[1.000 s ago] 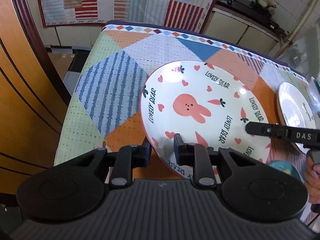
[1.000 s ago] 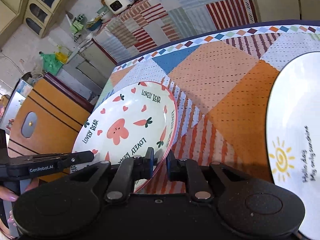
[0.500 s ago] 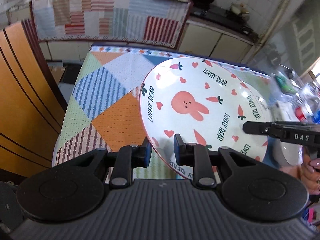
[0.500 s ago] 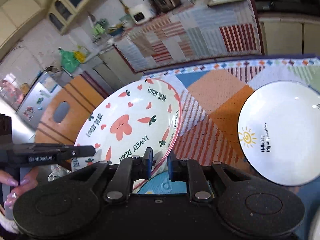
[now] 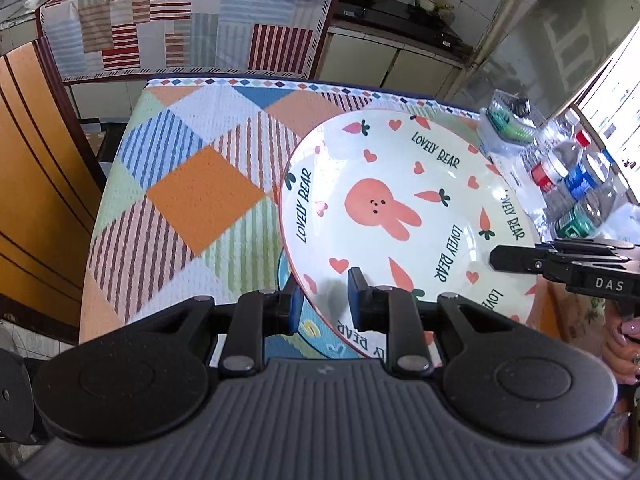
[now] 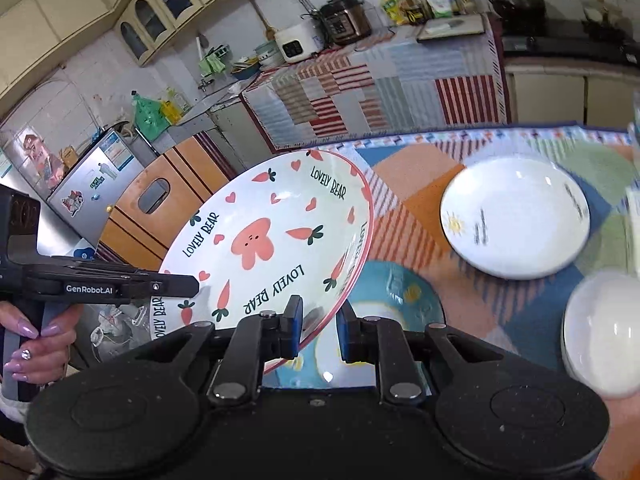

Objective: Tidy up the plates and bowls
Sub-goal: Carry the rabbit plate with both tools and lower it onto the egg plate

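Since a second ago I've lifted the round cream ceramic rabbit-and-carrot plate (image 5: pixel 404 216) clear of the patchwork-clothed table (image 5: pixel 192 184), left gripper (image 5: pixel 320 300) and right gripper (image 6: pixel 318 326) both clamping its rim above the near edge, right jaws easing slightly, so stacking comes next.

Left tool (image 5: pixel 322 300) clamped on the plate (image 5: pixel 400 216) rim, right tool (image 6: pixel 318 320) pinching the opposite rim, jaws just easing wider, both angled downward

Tablecloth (image 5: pixel 200 184) left half bare; blue plate (image 6: pixel 400 300), sun plate (image 6: pixel 516 220), bottles (image 5: pixel 576 184) crowd right.
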Demonstrator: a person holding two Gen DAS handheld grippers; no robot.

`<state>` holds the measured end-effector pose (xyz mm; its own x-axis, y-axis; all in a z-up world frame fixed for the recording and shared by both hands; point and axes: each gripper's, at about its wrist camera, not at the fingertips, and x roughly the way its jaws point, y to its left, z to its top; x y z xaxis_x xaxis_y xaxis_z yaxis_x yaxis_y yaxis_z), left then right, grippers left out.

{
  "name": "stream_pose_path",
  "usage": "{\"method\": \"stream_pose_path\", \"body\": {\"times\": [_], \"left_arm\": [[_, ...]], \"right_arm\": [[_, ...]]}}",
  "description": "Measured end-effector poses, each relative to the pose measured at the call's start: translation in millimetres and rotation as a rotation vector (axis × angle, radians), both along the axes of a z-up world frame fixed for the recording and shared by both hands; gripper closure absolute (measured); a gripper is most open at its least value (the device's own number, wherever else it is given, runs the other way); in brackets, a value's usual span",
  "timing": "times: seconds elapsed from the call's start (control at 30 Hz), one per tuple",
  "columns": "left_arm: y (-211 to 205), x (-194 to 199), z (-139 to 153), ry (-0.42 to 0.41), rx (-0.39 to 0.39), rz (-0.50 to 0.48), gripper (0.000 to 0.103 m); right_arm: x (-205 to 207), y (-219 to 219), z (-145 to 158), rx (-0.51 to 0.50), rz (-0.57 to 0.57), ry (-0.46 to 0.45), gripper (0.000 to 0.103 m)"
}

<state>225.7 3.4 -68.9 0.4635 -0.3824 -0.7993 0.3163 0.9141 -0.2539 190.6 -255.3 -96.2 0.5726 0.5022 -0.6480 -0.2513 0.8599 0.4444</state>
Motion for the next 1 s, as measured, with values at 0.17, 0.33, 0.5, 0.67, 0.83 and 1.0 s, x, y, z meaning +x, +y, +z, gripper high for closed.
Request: {"method": "stream_pose_path", "body": {"times": [0.17, 0.33, 0.5, 0.67, 0.83, 1.0], "left_arm": [[-6, -7, -21, 0.042, 0.002, -0.017, 0.082], [-15, -5, -46, 0.068, 0.05, -0.059, 0.081], [-20, 3, -71, 0.127, 0.048, -0.054, 0.081], [-26, 12, -91, 0.174, 0.048, -0.051, 0.081], [-29, 19, -104, 0.212, 0.059, -0.036, 0.081], [-30, 26, -113, 0.246, 0.072, -0.027, 0.08]], "right_arm": [[-16, -7, -17, 0.013, -0.003, 0.032, 0.08], [-21, -10, -44, 0.032, -0.025, 0.109, 0.08], [-22, -12, -67, 0.028, -0.03, 0.15, 0.08], [-14, -15, -85, 0.018, -0.027, 0.187, 0.08], [0, -17, -98, 0.003, -0.006, 0.218, 0.08], [9, -13, -105, -0.022, -0.025, 0.257, 0.08]]}}
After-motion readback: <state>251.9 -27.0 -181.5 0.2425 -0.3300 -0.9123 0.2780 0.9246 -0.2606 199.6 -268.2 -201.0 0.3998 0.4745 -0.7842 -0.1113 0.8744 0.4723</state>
